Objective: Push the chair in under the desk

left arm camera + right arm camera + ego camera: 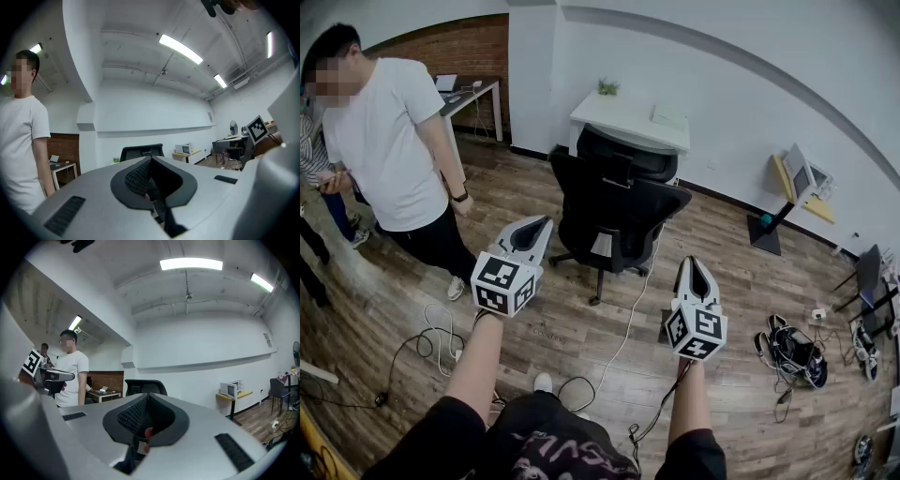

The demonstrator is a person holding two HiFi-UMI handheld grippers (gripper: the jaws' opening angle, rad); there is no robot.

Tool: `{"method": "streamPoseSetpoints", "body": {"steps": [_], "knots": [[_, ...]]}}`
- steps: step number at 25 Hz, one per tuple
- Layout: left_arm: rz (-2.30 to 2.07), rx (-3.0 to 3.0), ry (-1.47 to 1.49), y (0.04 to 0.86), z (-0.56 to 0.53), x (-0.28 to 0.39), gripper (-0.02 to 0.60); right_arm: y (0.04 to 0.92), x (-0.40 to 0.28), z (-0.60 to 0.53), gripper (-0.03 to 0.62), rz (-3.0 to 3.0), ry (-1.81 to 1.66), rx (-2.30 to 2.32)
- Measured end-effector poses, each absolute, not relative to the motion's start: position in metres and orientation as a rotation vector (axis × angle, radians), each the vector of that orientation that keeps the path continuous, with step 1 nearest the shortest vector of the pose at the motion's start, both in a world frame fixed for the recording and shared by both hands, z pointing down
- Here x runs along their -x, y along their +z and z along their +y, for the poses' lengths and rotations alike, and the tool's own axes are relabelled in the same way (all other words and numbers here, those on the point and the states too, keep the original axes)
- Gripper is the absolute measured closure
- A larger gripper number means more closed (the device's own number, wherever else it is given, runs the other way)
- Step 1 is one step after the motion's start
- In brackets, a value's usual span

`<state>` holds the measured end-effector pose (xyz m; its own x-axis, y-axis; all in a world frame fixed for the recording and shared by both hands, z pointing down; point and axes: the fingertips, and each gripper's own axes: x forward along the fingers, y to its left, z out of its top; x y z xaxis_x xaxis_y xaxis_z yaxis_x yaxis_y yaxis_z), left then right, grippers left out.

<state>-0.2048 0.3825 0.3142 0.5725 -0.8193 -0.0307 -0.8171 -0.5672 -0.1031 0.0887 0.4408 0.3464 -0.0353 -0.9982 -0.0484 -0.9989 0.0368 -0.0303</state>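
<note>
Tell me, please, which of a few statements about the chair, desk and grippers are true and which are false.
1. The left gripper holds the chair. False: it is shut, empty and apart from the chair.
2. The right gripper is shut. True.
3. The desk is black. False: it is white; the chair is black.
4. A person in a white T-shirt stands left of the chair in the head view. True.
</note>
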Motion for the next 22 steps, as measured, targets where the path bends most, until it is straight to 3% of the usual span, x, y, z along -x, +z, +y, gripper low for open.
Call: {"method": "streamPoseSetpoints", "body": {"steps": [22], "knots": [[1.353,2.729,-0.054,0.324,0.288,0.221,0.566,0.352,-0.07,0.359,0.566,2.185,0.05,2.188]]}}
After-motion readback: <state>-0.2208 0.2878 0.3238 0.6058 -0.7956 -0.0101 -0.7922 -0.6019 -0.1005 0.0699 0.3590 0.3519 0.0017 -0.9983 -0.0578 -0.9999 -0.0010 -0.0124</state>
